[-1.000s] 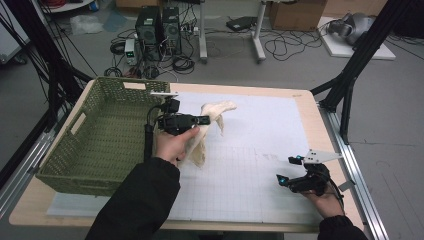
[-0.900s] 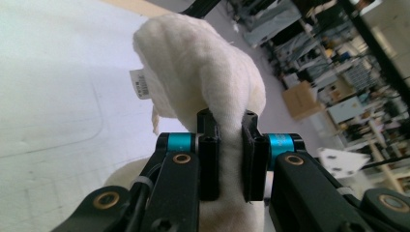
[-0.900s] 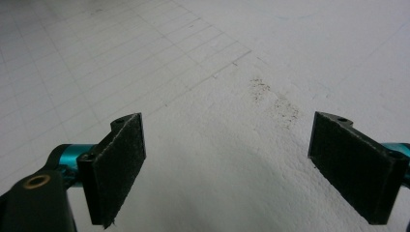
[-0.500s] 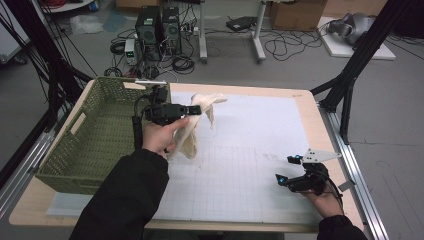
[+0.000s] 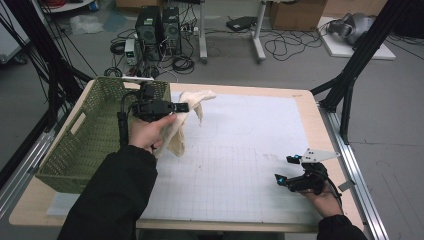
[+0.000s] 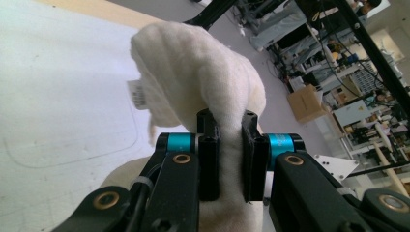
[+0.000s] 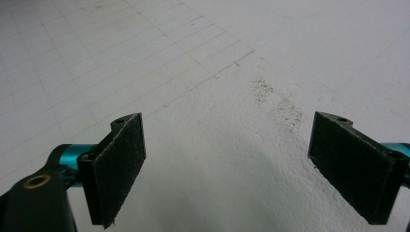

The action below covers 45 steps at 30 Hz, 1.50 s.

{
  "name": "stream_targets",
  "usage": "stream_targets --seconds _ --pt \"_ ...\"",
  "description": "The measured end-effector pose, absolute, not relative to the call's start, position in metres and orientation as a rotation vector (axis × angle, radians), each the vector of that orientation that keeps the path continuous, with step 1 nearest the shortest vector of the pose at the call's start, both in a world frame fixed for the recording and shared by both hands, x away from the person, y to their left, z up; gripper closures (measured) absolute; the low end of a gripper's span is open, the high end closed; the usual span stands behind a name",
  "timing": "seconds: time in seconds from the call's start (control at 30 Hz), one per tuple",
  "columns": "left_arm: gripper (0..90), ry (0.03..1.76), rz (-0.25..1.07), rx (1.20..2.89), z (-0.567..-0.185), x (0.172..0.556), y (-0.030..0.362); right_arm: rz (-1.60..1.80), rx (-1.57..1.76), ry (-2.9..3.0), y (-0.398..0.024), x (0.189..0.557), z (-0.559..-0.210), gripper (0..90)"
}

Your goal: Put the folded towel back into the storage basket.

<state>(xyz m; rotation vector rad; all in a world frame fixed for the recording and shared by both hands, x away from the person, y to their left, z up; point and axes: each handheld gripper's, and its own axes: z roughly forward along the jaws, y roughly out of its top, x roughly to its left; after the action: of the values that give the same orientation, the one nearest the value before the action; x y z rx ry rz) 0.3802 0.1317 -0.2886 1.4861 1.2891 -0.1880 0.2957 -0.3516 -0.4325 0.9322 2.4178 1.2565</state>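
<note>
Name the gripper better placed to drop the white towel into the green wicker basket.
Left. The left gripper is shut on the white towel beside the green wicker basket; the right gripper rests open, far away.

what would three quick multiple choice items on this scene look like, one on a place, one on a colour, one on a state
1. Where does the basket stand?
A. at the table's left side
B. at the table's right edge
C. on the floor

2. What colour is the cloth?
A. dark blue
B. cream white
C. red

3. How do the right gripper jaws stand?
A. shut on the cloth
B. shut on nothing
C. open with nothing between them

Answers:
1. A, the high view shows the green woven basket on the table's left side, beside the left gripper.
2. B, the left gripper view shows cream white fabric pinched between that gripper's jaws.
3. C, the right gripper view shows the two pads wide apart over the bare white mat.
</note>
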Motion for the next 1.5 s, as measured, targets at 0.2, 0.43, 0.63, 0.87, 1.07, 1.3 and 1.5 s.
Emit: stream_targets --seconds 0.2,0.43,0.63,0.87,1.07,1.3,1.5 --pt "80.5 1.275 -0.205 1.498 -0.293 0.387 0.139 1.254 0.928 2.425 -0.351 0.296 -0.433 12.5" --pt "80.6 1.273 -0.235 1.444 -0.292 0.388 0.159 1.256 0.933 2.427 -0.351 0.297 -0.434 12.5" --pt "80.6 1.287 -0.233 1.399 -0.292 0.385 0.178 1.242 0.925 2.435 -0.350 0.298 -0.435 12.5" --pt "80.6 1.331 -0.203 1.349 -0.293 0.382 0.202 1.235 0.922 2.444 -0.349 0.298 -0.436 12.6" --pt "80.6 1.336 -0.199 1.331 -0.293 0.381 0.215 1.229 0.926 2.450 -0.348 0.299 -0.437 12.6" --pt "80.6 1.375 -0.177 1.310 -0.297 0.377 0.238 1.230 0.922 2.454 -0.348 0.300 -0.438 12.6" --pt "80.6 1.391 -0.157 1.296 -0.295 0.372 0.259 1.218 0.921 2.467 -0.346 0.302 -0.440 12.6"
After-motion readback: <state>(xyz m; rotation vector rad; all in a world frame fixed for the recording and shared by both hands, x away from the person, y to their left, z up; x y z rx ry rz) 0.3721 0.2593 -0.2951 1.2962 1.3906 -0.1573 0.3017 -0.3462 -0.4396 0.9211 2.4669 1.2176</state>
